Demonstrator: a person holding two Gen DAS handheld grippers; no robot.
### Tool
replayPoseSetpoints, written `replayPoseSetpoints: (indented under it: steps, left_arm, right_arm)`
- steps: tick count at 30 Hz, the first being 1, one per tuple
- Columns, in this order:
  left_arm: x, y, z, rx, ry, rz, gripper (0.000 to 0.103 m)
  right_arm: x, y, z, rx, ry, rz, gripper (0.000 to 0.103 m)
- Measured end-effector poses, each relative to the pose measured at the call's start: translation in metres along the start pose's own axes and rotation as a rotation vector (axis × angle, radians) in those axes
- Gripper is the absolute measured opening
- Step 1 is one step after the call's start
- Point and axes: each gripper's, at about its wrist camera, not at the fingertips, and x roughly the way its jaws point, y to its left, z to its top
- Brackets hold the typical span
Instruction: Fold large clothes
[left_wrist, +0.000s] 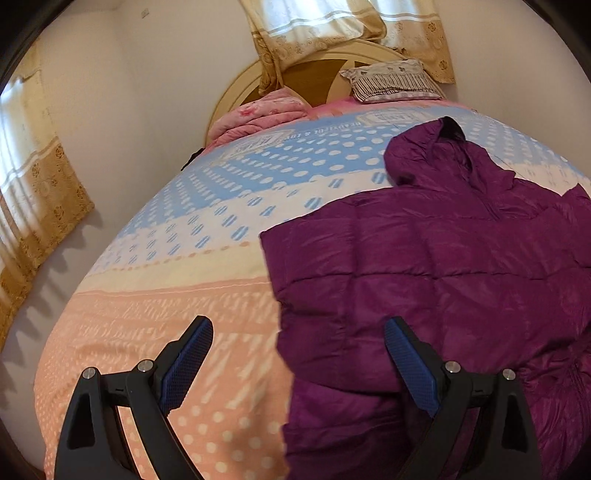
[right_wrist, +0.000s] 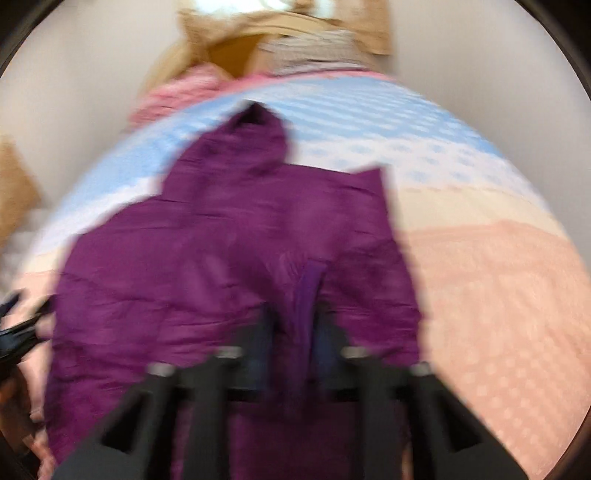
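Observation:
A purple hooded puffer jacket (left_wrist: 424, 258) lies spread on the bed, hood toward the headboard. My left gripper (left_wrist: 299, 328) is open and empty, hovering above the jacket's left lower edge; its right finger is over the fabric, its left finger over the bedspread. In the blurred right wrist view the jacket (right_wrist: 207, 258) fills the middle. My right gripper (right_wrist: 295, 325) is shut on a fold of the jacket near its lower middle, with purple fabric pinched between the fingers. The left gripper shows at the left edge of that view (right_wrist: 18, 325).
The bed has a bedspread (left_wrist: 166, 314) patterned in blue, white and peach. A pink blanket (left_wrist: 258, 114) and a striped pillow (left_wrist: 391, 81) lie by the round wooden headboard (left_wrist: 314, 79). Curtains hang behind and at the left. A wall runs along the bed's left side.

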Motion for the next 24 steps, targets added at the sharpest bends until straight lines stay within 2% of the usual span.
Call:
replayPoseSetpoints:
  steps: [1, 3, 5, 6, 7, 10, 12, 16, 24]
  left_arm:
    - [-0.006, 0.0, 0.003, -0.012, -0.021, -0.005, 0.094]
    - [-0.014, 0.001, 0.009, -0.041, -0.048, -0.02, 0.094]
    - [-0.017, -0.001, 0.02, -0.062, -0.062, -0.036, 0.094]
    - [-0.016, -0.003, 0.024, -0.066, -0.061, -0.044, 0.094]
    - [-0.012, -0.008, 0.028, -0.066, -0.052, -0.057, 0.094]
    - [0.007, -0.022, 0.028, -0.053, -0.013, -0.066, 0.094]
    - [0.028, -0.032, 0.023, -0.038, 0.03, -0.033, 0.094]
    - [0.057, -0.041, 0.004, -0.057, 0.096, -0.048, 0.094]
    - [0.067, -0.037, 0.0, -0.077, 0.129, -0.077, 0.098]
  right_arm:
    - [-0.007, -0.003, 0.0, 0.02, -0.029, 0.02, 0.066]
    - [-0.025, 0.002, 0.0, 0.003, -0.104, -0.004, 0.066]
    - [-0.035, 0.015, 0.002, -0.027, -0.153, 0.042, 0.054]
    - [-0.036, 0.027, 0.004, -0.058, -0.15, 0.066, 0.04]
    - [-0.034, 0.036, 0.006, -0.074, -0.144, 0.077, 0.036]
    - [-0.012, 0.05, 0.011, -0.088, -0.099, 0.137, 0.036]
    - [0.01, 0.05, 0.007, -0.082, -0.064, 0.122, 0.036]
    - [0.043, 0.043, -0.015, -0.087, -0.026, 0.092, 0.034]
    - [0.045, 0.04, -0.022, -0.083, -0.035, 0.089, 0.034]
